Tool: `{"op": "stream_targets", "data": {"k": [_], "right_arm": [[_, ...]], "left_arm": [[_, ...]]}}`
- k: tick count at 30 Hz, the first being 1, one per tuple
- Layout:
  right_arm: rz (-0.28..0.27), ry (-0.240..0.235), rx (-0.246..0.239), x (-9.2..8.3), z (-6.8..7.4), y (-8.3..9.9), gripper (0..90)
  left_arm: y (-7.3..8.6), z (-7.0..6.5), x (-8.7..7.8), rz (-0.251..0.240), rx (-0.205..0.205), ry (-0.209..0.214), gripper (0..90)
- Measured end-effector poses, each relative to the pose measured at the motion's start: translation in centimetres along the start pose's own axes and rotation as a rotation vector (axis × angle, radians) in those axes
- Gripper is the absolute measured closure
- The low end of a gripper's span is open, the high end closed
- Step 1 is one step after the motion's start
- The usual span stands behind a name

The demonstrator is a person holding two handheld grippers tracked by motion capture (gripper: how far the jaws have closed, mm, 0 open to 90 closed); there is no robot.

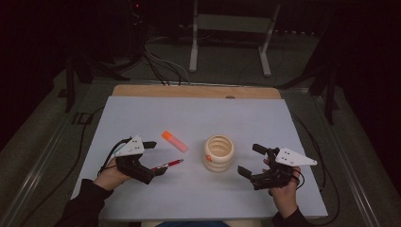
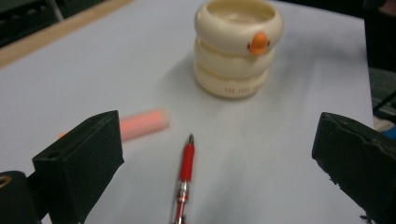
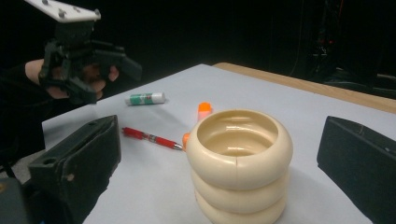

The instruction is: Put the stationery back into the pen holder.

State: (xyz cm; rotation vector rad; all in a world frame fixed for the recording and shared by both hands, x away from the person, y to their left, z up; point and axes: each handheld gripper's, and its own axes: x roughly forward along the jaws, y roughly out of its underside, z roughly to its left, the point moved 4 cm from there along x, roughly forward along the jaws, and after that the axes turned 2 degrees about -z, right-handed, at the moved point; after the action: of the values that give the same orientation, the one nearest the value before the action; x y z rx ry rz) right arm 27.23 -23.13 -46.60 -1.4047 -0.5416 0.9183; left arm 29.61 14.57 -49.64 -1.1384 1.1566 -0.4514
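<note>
A: High view, item one — red pen (image 1: pixel 167 165), lying flat on the pale table sheet (image 1: pixel 142 113). Its long axis runs from lower left to upper right, and its lower end sits just at the left gripper (image 1: pixel 152 158), between the spread jaws. Right gripper (image 1: pixel 251 161) stands well apart, on the far side of the cream ringed cup (image 1: pixel 219 152).

B: So the left is the nearer one?

A: By a wide margin. Item two: pink highlighter (image 1: pixel 174 141), beyond the pen and not touching it.

B: Left gripper view?

A: Left gripper (image 2: pixel 215 154) jaws wide apart, nothing between the pads but air. Pen (image 2: pixel 186 175) lies straight ahead on the centre line, its long axis pointing away along the gripper's own line of sight, tip towards the cup (image 2: pixel 238 46). Highlighter (image 2: pixel 142 124) just past the left-hand jaw.

B: That axis matters?

A: I judge it the whole matter — jaws closing sideways would meet the barrel across its width, which suits a grasp; a short drop onto it should do.

B: Right gripper view?

A: Right gripper (image 3: pixel 219 158) also open and empty, cup (image 3: pixel 239 161) framed between its jaws. Pen (image 3: pixel 152 137) behind the cup, lying crosswise; left gripper (image 3: pixel 112 63) hovers above and beyond it. A glue stick (image 3: pixel 145 98) lies farther back.
</note>
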Motion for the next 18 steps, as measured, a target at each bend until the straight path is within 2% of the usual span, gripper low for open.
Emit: {"op": "stream_targets", "data": {"k": [5,8,10,12,16,18], "right_arm": [[-0.003,0.0,0.001,0.0,0.0,0.0,0.0],[-0.003,-0.002,0.001,-0.1,0.0,0.0,0.0],[-0.003,-0.003,0.001,-0.1,0.0,0.0,0.0],[-0.005,-0.004,0.001,-0.1,0.0,0.0,0.0],[-0.004,-0.005,-0.001,-0.2,0.0,0.0,0.0],[-0.003,-0.006,0.002,-0.2,0.0,0.0,0.0]], "left_arm": [[1.2,0.1,0.6,0.013,-0.039,0.002,5.0],[1.9,0.4,1.1,0.035,-0.053,-0.014,7.8],[2.4,0.5,1.6,0.067,-0.054,-0.005,9.5],[3.0,0.8,2.1,0.103,-0.054,-0.017,15.7],[3.8,1.1,2.7,0.167,-0.052,-0.029,18.8],[4.1,1.3,2.8,0.186,-0.047,-0.041,26.2]]}}
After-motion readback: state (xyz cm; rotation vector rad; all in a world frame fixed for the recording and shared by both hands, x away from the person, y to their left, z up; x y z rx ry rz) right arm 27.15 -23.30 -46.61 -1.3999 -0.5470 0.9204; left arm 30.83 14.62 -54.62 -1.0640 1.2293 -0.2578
